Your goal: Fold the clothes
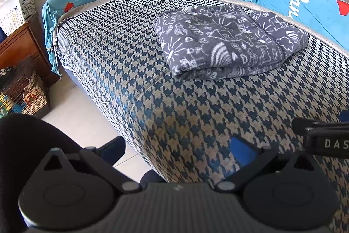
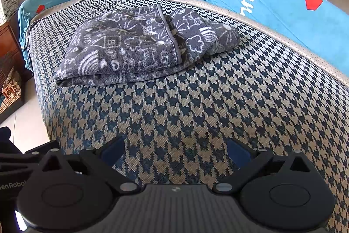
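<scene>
While you held both tools low over the near edge of the mattress (image 2: 196, 102), your right gripper (image 2: 174, 154) stood spread wide, its blue pads clear of the houndstooth cover and holding nothing. Your left gripper (image 1: 178, 152) was spread just as wide and equally empty, hanging partly past the mattress's left side above the floor. Ahead of both lay the folded grey fleece blanket (image 2: 122, 45), well apart from either gripper, its long axis running left to right across the bed. From the right gripper it sat ahead and to the left; from the left gripper, ahead and to the right (image 1: 224, 43). Neither looked clearly nearer.
</scene>
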`<action>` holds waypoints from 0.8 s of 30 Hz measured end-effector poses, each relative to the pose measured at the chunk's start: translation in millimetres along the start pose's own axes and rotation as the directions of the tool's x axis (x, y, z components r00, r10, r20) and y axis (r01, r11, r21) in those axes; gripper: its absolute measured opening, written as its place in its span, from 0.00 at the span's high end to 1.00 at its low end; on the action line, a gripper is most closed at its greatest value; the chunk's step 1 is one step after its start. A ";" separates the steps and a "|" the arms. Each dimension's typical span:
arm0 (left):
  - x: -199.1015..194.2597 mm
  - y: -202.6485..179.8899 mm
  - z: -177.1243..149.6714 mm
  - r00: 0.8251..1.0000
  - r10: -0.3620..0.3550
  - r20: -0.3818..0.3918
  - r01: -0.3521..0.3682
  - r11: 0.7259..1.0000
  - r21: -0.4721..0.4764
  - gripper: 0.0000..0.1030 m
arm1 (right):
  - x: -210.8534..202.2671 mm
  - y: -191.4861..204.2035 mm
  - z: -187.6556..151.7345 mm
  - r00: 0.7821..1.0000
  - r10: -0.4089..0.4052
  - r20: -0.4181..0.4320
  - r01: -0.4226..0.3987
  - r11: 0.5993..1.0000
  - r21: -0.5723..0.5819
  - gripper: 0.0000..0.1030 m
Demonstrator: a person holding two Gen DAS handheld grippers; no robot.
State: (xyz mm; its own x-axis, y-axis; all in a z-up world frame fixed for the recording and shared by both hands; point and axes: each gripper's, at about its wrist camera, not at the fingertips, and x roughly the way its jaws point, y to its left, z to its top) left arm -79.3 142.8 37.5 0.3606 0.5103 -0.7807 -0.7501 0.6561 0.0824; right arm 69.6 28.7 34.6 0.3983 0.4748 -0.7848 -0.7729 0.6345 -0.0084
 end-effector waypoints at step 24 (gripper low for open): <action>-0.4 -0.5 0.3 1.000 -0.002 -0.008 0.002 1.000 -0.001 0.00 | -1.2 -0.7 0.2 1.000 0.003 0.006 -0.003 1.000 -0.012 0.02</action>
State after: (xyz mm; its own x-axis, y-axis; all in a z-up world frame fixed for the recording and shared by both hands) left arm -78.9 142.4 38.0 0.3577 0.5041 -0.7861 -0.7501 0.6565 0.0797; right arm 69.8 27.9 35.7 0.3989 0.4802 -0.7812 -0.7801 0.6255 -0.0138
